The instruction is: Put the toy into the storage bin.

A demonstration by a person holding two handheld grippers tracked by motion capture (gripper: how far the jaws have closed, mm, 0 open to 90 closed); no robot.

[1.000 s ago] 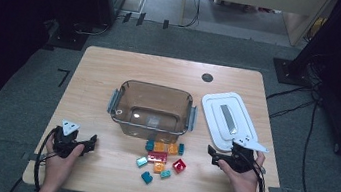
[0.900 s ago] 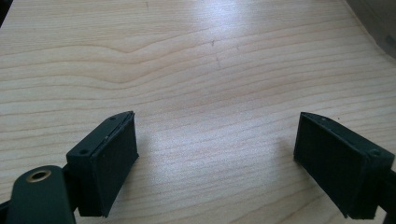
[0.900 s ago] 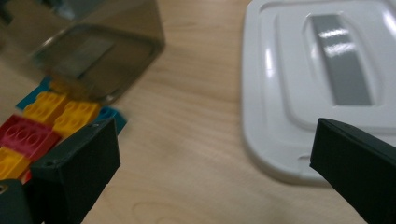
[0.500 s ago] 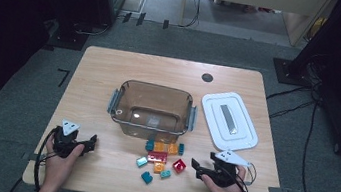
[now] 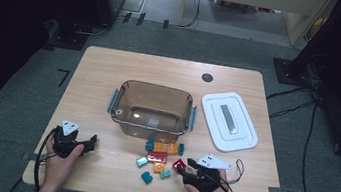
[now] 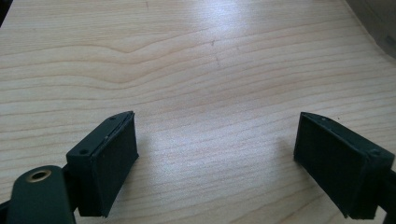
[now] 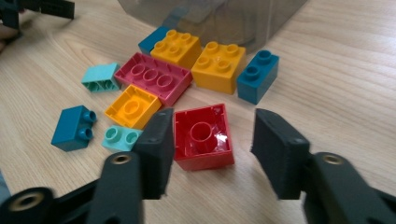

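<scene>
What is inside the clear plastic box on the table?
The clear plastic box looks empty: only its bare bottom and a pale label show through. All the toy bricks lie outside, in front of it. Its near wall hides nothing visible.

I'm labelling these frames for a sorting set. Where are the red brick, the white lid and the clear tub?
red brick (image 7: 203,137): right gripper view, on its hollow upturned underside.
white lid (image 5: 216,113): high view, on its flat top left of the grey handle.
clear tub (image 5: 155,90): high view, on its far rim.
</scene>
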